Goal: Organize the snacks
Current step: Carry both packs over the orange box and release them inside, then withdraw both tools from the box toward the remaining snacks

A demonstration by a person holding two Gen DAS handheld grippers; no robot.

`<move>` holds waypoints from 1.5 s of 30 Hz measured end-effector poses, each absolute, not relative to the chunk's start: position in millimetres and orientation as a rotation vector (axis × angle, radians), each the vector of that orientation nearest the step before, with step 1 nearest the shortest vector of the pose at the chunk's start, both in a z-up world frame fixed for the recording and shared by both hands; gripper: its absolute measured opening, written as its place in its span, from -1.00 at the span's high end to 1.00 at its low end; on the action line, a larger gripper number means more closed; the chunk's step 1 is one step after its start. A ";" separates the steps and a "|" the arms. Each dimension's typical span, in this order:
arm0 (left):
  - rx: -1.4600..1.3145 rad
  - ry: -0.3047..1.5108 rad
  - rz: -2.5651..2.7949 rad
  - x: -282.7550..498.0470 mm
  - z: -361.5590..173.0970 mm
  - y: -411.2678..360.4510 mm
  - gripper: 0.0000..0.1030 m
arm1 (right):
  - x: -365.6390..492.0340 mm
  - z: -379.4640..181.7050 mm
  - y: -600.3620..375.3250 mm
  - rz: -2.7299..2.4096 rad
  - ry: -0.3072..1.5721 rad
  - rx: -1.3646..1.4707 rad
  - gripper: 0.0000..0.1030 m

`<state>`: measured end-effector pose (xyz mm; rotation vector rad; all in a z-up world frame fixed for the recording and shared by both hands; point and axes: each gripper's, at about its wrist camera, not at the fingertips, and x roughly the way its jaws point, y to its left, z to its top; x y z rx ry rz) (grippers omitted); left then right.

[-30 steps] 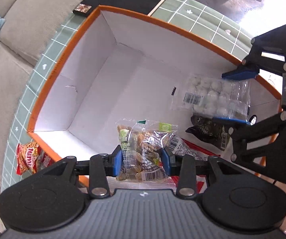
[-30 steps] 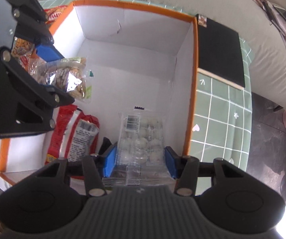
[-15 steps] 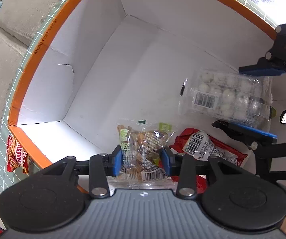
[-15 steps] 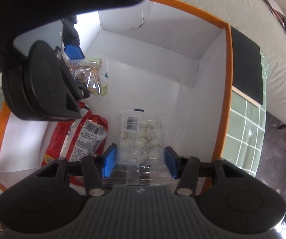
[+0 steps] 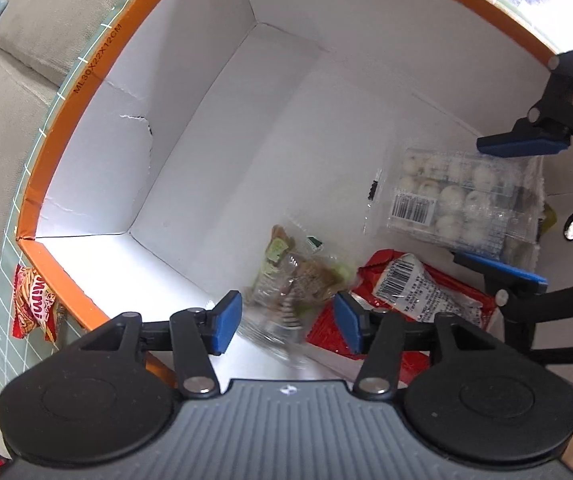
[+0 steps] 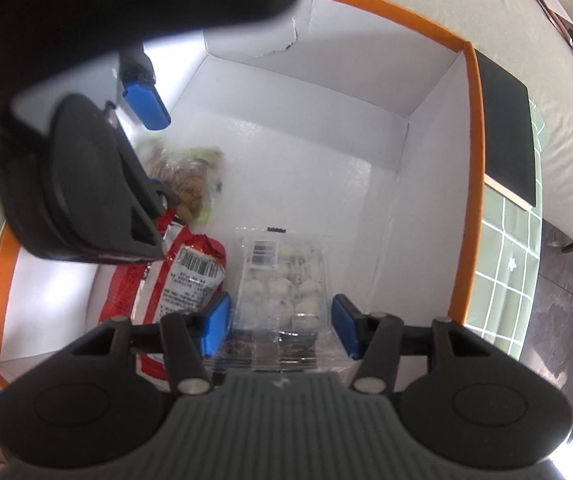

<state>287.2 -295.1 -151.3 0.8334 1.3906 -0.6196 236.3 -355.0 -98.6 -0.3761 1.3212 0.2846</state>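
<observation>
Sofa (image 5: 26,52): we are working beside grey cushions that run along the far side of the table.
Table (image 6: 510,240): we are seeing a green cloth with a white grid under everything, and a black pad (image 6: 504,136) lying on it just outside the box.
Box (image 5: 86,76): we are filling a white carton with an orange rim; its far half is bare, so we judge the snacks are being gathered at the near end to leave room for more.
Left gripper (image 5: 288,320): we are holding it low inside the box with the jaws apart and nothing between the pads, which reads as a drop.
Right gripper (image 6: 278,322): we are keeping its jaws spread on either side of the tray's near end; whether the pads touch the wrapper we cannot tell.
Red bag (image 5: 410,292): we are seeing it lying on the floor of the box, barcode up, between the other two packs.
Egg tray (image 6: 282,280): we are lowering this clear pack of pale balls just beside the red bag, near the right wall.
Nut pack (image 5: 298,276): we are seeing it blurred, just beyond the open left pads, apparently falling or settling against the red bag.
Stray packet (image 5: 32,304): we are leaving a red-and-yellow packet outside the box on the cloth, likely a later pick.
</observation>
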 end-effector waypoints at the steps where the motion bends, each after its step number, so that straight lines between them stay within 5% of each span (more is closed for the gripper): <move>1: 0.824 1.389 -0.620 286.0 -147.8 -295.6 -0.26 | 237.8 -98.6 -355.2 0.281 1.321 -0.380 -0.05; 4: 0.817 1.374 -0.618 283.3 -137.3 -295.0 -0.37 | 238.1 -97.8 -356.2 0.282 1.322 -0.370 -0.09; 7: 0.813 1.354 -0.611 280.1 -128.4 -290.9 -0.37 | 237.9 -93.0 -356.1 0.279 1.306 -0.347 -0.39; 17: 0.703 1.251 -0.633 257.2 -75.4 -259.8 -0.37 | 220.5 -63.4 -348.9 0.236 1.238 -0.337 -0.59; 27: 0.571 1.195 -0.603 230.4 -29.8 -193.3 -0.37 | 190.6 -23.4 -322.3 0.223 1.160 -0.314 -0.60; 45: 0.286 1.086 -0.363 187.0 -42.2 -27.1 -0.37 | 158.9 -29.0 -200.6 0.345 1.054 -0.125 -0.58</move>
